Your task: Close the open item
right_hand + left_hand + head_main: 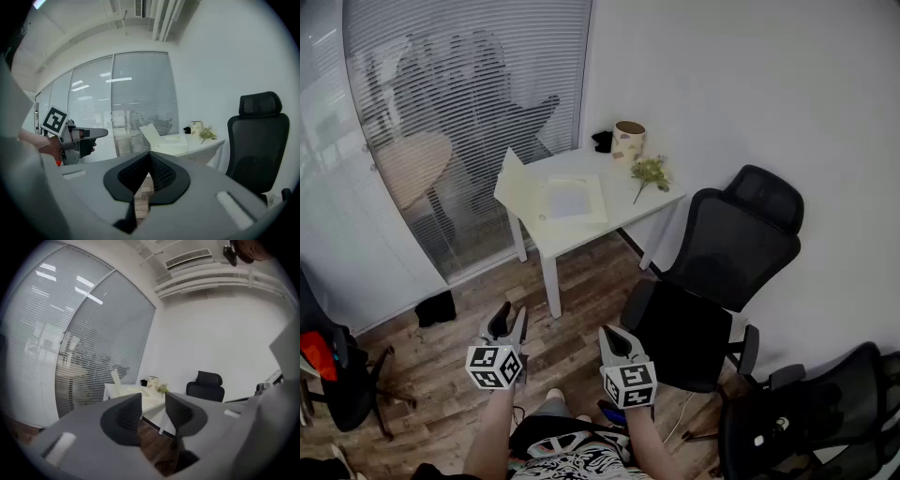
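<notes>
Both hold nothing: left hand-held gripper [508, 320] wide open, right hand-held gripper [613, 339] closed. Not started; the open cream cardboard box [567, 199] on the white table [581, 234] is far, so walk closer first.

You're in an office, small meeting-room type: white desk [572, 234] set by a plain white wall [750, 84], black mesh swivel chairs [727, 253] beside it, wood-plank floor [450, 375]. Glass partition [469, 103] with slatted blinds runs along 1 side. Your left gripper view catches an air-con vent [187, 259] and white pipes [211, 280] up at the ceiling.
</notes>
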